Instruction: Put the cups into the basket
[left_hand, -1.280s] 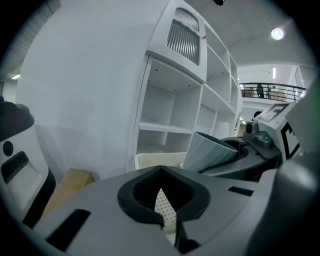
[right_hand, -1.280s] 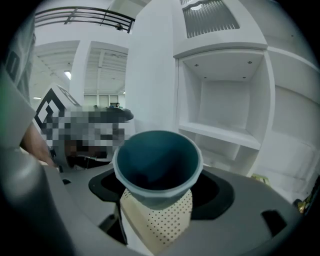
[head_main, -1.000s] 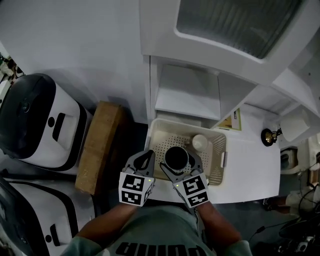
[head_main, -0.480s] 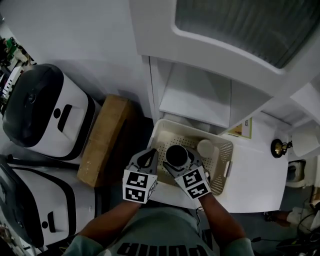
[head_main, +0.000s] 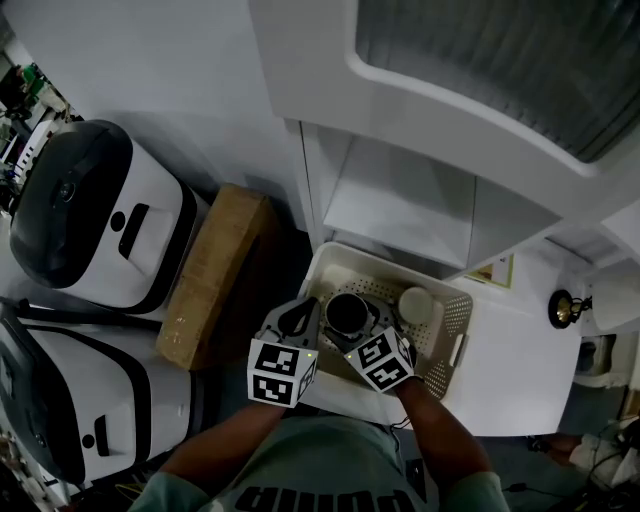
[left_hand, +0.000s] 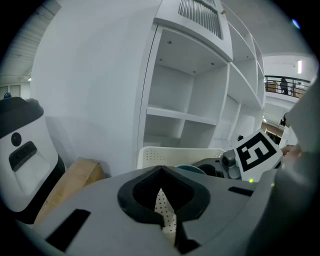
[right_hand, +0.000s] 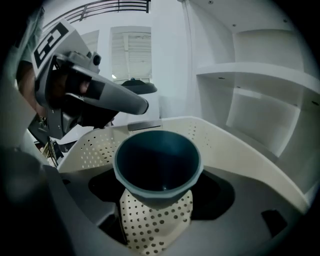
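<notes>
Jaws of my right hand-held gripper (right_hand: 157, 202) are clamping the dark cup (right_hand: 157, 160) over the basket (right_hand: 240, 150); my left hand-held gripper (left_hand: 164, 212) is hovering beside it, jaws together.

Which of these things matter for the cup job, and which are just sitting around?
Part of the job:
basket
dark blue cup, held by the right gripper
white cup, already in the basket

Just lying about:
cardboard box
white appliances
shelf unit
left gripper, shut and empty
</notes>
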